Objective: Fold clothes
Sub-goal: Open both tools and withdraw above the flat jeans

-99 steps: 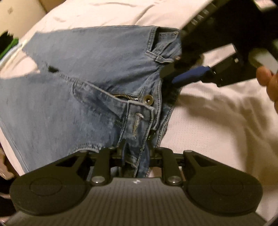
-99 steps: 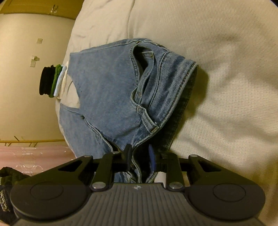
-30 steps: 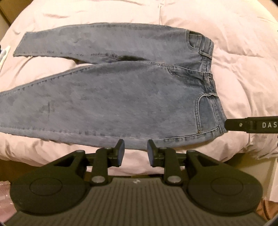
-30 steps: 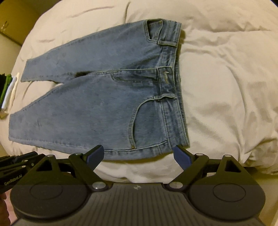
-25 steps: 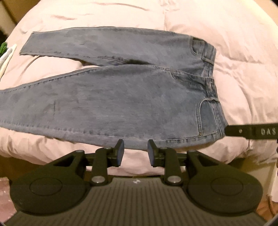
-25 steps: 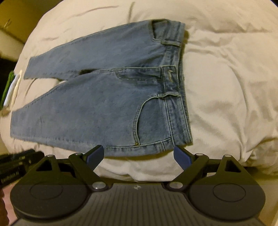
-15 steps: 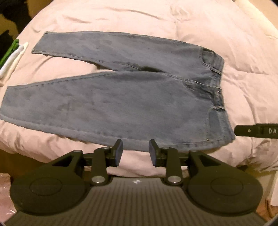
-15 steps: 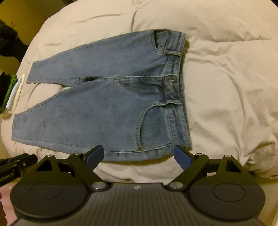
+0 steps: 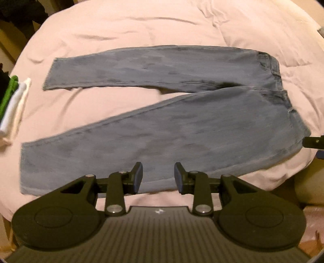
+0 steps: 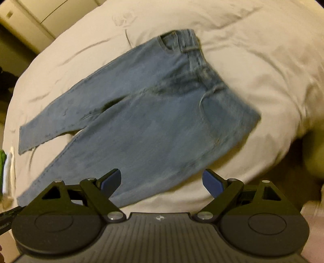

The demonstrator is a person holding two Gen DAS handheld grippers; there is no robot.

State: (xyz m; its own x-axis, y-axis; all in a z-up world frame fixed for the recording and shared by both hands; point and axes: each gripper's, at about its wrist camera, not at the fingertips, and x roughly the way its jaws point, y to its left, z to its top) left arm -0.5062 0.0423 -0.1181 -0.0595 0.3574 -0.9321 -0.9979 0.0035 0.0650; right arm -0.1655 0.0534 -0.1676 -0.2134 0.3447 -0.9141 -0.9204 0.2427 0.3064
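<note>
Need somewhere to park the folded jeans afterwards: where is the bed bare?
Bare white duvet lies beyond the far leg of the blue denim jeans, past the waistband in the right wrist view, and in the wedge between the legs. It is crowded by the leg hems, where the folded white and green clothes sit.

Pale duvet (image 9: 125,30) covers bed, puffy and creased, pinkish in left wrist view, cream (image 10: 263,60) in right wrist view (warm dim light, same bedding). Small folded stack, white and green (image 9: 12,105), lies at duvet's left edge. Cream panelled cabinet or wall (image 10: 30,14) beyond bed, top left. Dark shadowed gap (image 10: 303,157) below bed's right edge.
</note>
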